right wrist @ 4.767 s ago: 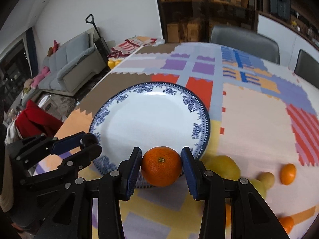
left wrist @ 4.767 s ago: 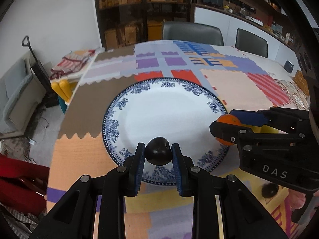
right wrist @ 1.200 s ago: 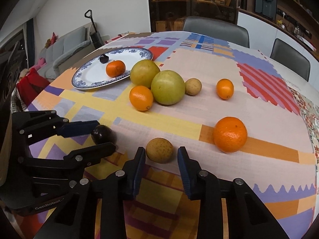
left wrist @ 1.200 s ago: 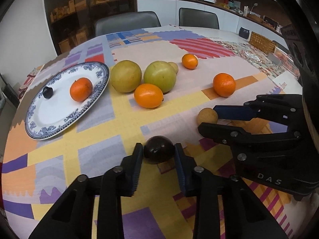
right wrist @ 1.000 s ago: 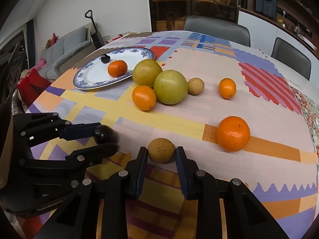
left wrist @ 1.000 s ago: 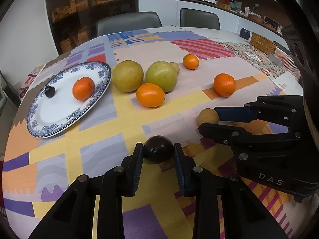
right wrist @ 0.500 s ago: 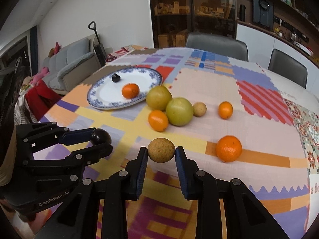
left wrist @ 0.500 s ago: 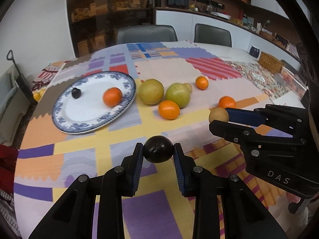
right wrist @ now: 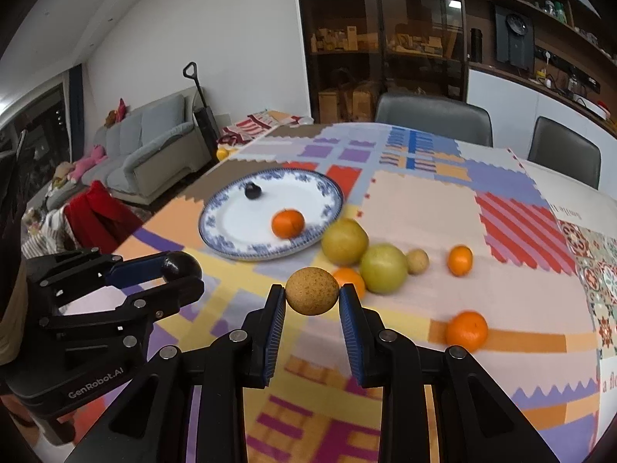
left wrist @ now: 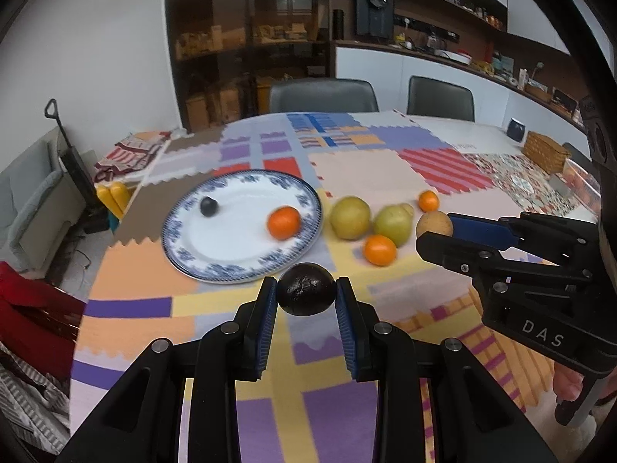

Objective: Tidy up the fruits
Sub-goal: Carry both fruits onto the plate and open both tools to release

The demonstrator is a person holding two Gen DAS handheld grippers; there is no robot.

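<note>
Above a patchwork-covered table (left wrist: pixel 385 177), the left gripper (left wrist: pixel 306 295) pinches a dark, wrinkled round fruit (left wrist: pixel 306 289) between its blue pads, held off the cloth near the table's near edge, while the right gripper (right wrist: pixel 312 297) clamps a speckled tan fruit (right wrist: pixel 312 296) in the same way just beside it. Each tool shows in the other's camera: the right one at the right of the left wrist view, the left one at the left of the right wrist view. Beyond the dark fruit, toward the table's left edge, sits a blue-and-white plate (left wrist: pixel 181 239) carrying a small black fruit (left wrist: pixel 209 206) on its far left side and an orange (left wrist: pixel 284 223) close to its right rim, the two well apart. Just off the plate's right rim, a yellow-green fruit (right wrist: pixel 344 242) and a larger green fruit (right wrist: pixel 384 268) lie side by side on the cloth, with a second orange (left wrist: pixel 380 250) in front of them and a small tan fruit (right wrist: pixel 417 261) touching the green one's far side. A small orange (right wrist: pixel 459 259) lies farther right, and another orange (right wrist: pixel 466 330) rests on an orange stripe nearer the front edge. Two grey chairs (right wrist: pixel 432 115) stand at the table's far edge.
</note>
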